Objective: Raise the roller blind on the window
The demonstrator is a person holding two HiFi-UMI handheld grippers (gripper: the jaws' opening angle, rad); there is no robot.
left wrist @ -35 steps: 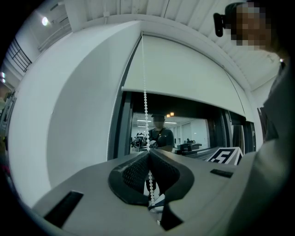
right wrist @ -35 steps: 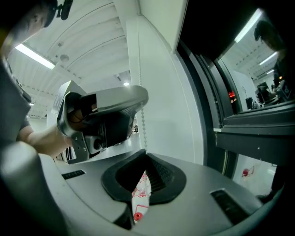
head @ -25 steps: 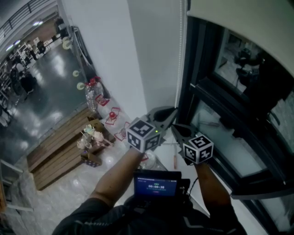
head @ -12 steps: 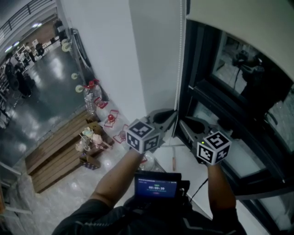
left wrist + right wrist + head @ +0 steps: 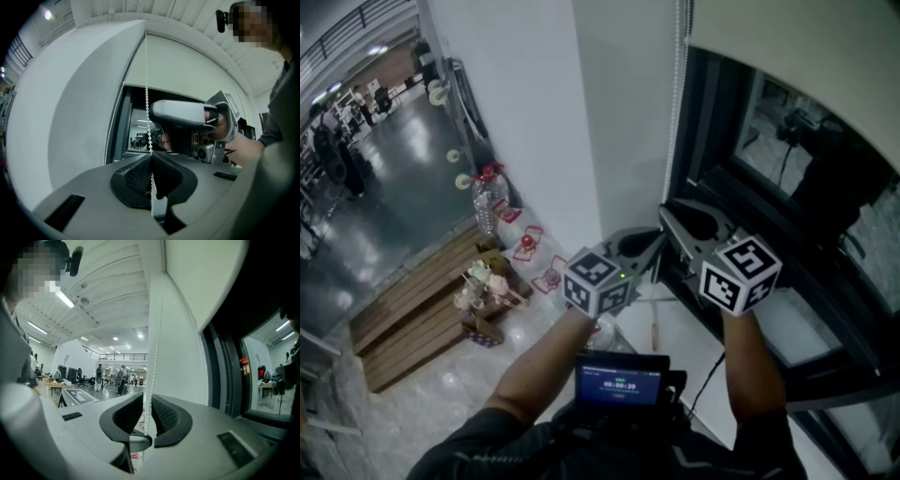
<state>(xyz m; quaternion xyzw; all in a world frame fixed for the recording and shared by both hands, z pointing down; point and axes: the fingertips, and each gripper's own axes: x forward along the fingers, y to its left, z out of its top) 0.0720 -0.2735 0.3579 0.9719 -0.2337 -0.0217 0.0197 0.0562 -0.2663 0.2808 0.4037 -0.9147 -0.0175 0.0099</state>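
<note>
- Left gripper view shows the left claw [image 5: 151, 157] pressed together on the bead chain [image 5: 146, 93]. The chain runs straight up from the pads toward the top of the roller blind [image 5: 183, 70]. This pinch looks meant to stop the chain slipping back while the other hand changes its hold.
- Right gripper view has the right claw [image 5: 146, 401] opening. The chain hangs between its ribbed pads, and neither pad presses it, so this claw carries no load.
- Head view puts the right claw [image 5: 675, 217] above the left claw [image 5: 649, 246], both at the same chain by the left edge of the window [image 5: 703, 150]. I judge this a hand-over-hand pull: the lower claw anchors while the upper one lets go to take a fresh bite.
- The blind covers only the top of the window, with dark glass bare below it. It seems partly raised, so more pulls are probably needed.
- If the left pinch slackens before the right claw closes again, the blind's weight could run the beads back.
</note>
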